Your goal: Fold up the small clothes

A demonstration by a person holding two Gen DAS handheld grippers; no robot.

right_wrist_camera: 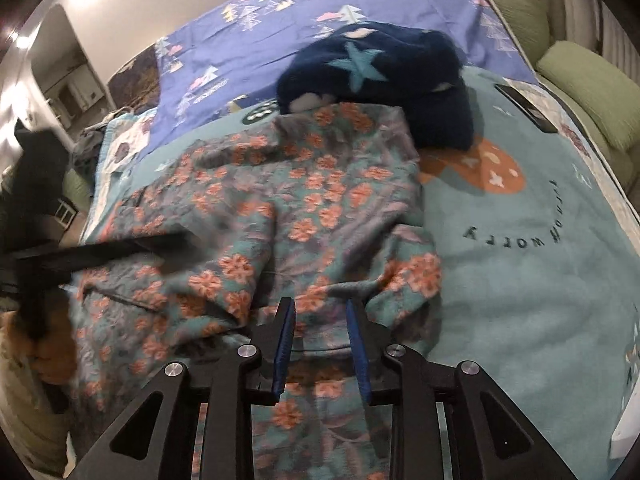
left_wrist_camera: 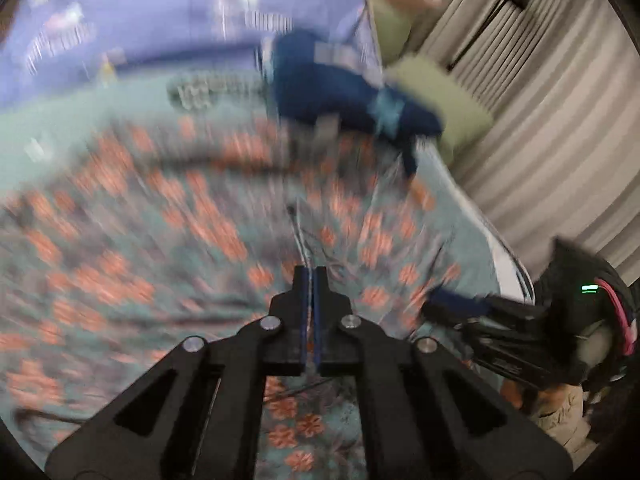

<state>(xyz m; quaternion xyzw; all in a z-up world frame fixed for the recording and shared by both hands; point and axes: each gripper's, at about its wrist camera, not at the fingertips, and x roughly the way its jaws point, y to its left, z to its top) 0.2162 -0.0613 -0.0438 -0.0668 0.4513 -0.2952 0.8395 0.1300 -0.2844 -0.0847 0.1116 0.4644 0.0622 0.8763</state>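
Observation:
A teal floral garment (right_wrist_camera: 304,208) lies rumpled across the bed and fills the blurred left wrist view (left_wrist_camera: 160,240). My left gripper (left_wrist_camera: 311,276) has its blue pads pressed together on a thin seam of this garment that runs straight into them. In the right wrist view the left gripper (right_wrist_camera: 176,242) is a dark blur reaching in over the garment's left part. My right gripper (right_wrist_camera: 320,308) stands partly open just above the garment's near folds, and its pads touch nothing. Seen from the left, the right gripper (left_wrist_camera: 460,304) hovers at the garment's right edge.
A dark blue garment with a light star (right_wrist_camera: 380,72) is heaped at the floral garment's far end. Under both lies a teal blanket (right_wrist_camera: 540,240) on a purple patterned sheet (right_wrist_camera: 248,40). A dark flat device (right_wrist_camera: 524,106) rests on the blanket. Green cushions (right_wrist_camera: 592,92) and curtains (left_wrist_camera: 540,120) border the right.

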